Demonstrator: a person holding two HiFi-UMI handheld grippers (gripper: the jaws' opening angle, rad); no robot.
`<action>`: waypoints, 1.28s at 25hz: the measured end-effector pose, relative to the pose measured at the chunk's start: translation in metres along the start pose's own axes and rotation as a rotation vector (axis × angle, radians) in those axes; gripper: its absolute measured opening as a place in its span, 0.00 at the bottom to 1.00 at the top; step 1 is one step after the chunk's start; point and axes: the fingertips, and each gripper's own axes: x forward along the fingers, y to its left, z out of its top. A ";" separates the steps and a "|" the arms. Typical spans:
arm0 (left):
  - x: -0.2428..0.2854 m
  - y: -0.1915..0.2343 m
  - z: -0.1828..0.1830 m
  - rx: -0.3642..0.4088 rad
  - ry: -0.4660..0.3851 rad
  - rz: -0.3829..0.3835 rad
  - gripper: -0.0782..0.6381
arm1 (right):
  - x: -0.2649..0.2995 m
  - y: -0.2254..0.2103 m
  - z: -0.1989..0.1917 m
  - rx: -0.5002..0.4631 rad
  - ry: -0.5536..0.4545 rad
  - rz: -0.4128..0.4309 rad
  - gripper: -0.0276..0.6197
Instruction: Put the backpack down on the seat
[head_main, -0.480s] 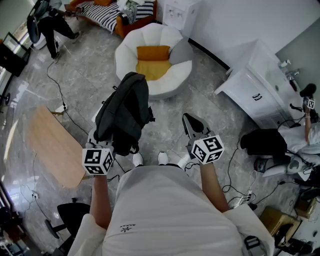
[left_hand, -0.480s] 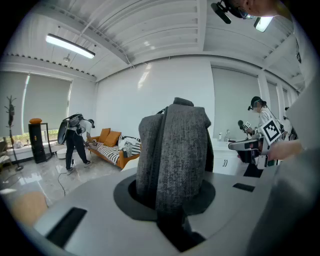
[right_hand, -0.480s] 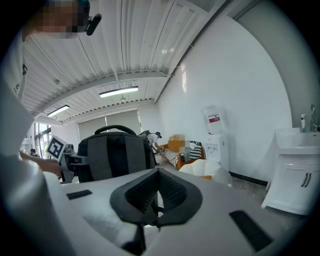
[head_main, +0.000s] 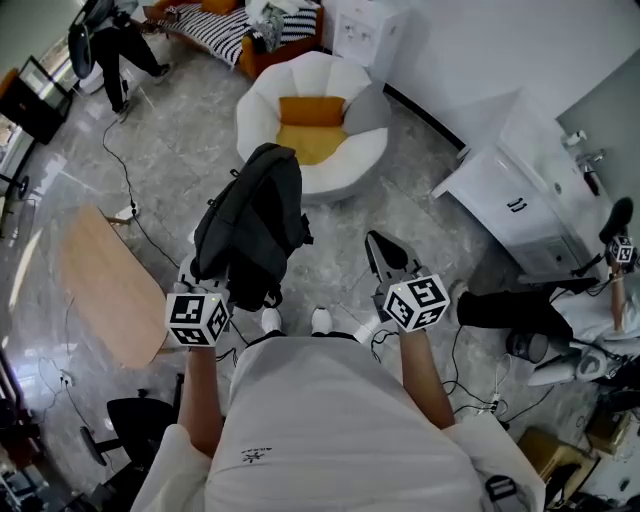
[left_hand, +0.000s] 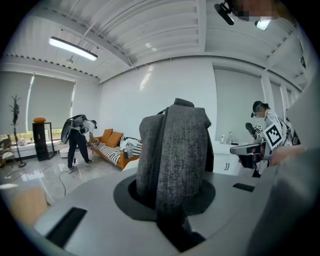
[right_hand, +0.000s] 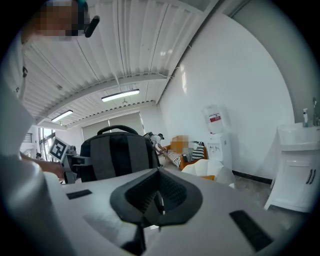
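A dark grey backpack (head_main: 255, 220) hangs in the air in front of me, over the floor just short of the seat. My left gripper (head_main: 222, 278) is shut on its grey strap (left_hand: 175, 150), which rises from between the jaws in the left gripper view. The seat is a round white armchair (head_main: 355, 155) with an orange cushion (head_main: 310, 112), standing beyond the backpack. My right gripper (head_main: 380, 245) is to the right of the backpack, apart from it, shut with nothing held. In the right gripper view the backpack (right_hand: 117, 155) hangs at the left and the armchair (right_hand: 215, 170) is farther off.
A light wooden table (head_main: 100, 290) stands at the left and a white cabinet (head_main: 510, 190) at the right. A striped sofa (head_main: 225, 22) and a person (head_main: 115, 50) are at the back left. Another person (head_main: 560, 305) sits low at the right. Cables (head_main: 125, 190) run over the floor.
The backpack and both grippers have hardly moved. The person at the right has shifted, with the dark legs now stretched out along the floor.
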 end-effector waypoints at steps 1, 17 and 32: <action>0.000 -0.001 0.000 -0.013 -0.004 0.008 0.21 | -0.002 -0.003 0.000 0.017 -0.009 0.008 0.08; -0.002 -0.017 0.001 -0.053 -0.030 0.079 0.21 | -0.018 -0.023 -0.014 0.026 0.042 0.082 0.08; 0.019 0.007 0.002 -0.067 -0.020 0.087 0.21 | 0.007 -0.030 -0.008 0.047 0.029 0.082 0.08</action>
